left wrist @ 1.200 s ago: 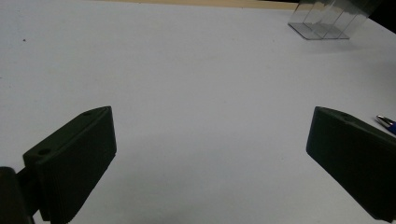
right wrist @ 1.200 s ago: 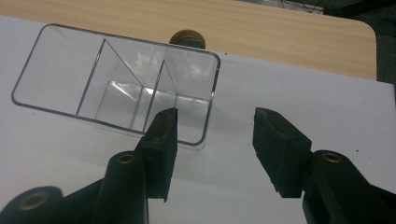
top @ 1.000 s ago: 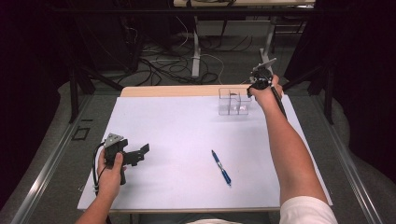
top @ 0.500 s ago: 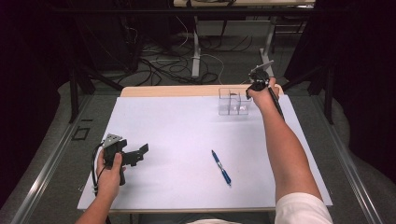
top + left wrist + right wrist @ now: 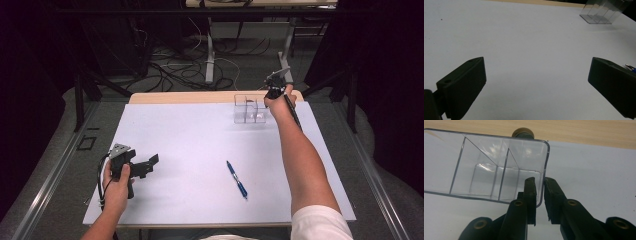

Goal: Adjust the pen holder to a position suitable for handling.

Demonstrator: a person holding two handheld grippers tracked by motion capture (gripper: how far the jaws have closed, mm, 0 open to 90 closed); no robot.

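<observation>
A clear plastic organiser (image 5: 249, 108) with several compartments stands at the far right of the white table top (image 5: 190, 135). My right gripper (image 5: 274, 93) reaches its right end. In the right gripper view the two jaws straddle the end wall of the organiser (image 5: 499, 170), one inside and one outside, and the right gripper (image 5: 539, 181) is shut on that wall. A blue pen (image 5: 236, 179) lies in the near middle of the table. My left gripper (image 5: 150, 162) rests at the near left, wide open (image 5: 536, 72) over bare table, with the pen's tip (image 5: 630, 67) beside its right jaw.
The organiser (image 5: 601, 15) is far ahead of the left gripper. A bare wooden strip (image 5: 200, 96) runs along the table's far edge. A small brass-coloured knob (image 5: 522, 132) sits behind the organiser. Cables and table legs (image 5: 210, 50) lie on the floor beyond.
The right hand has edged slightly left and down toward the organiser's end. The left gripper, the pen and the organiser have stayed where they were.
</observation>
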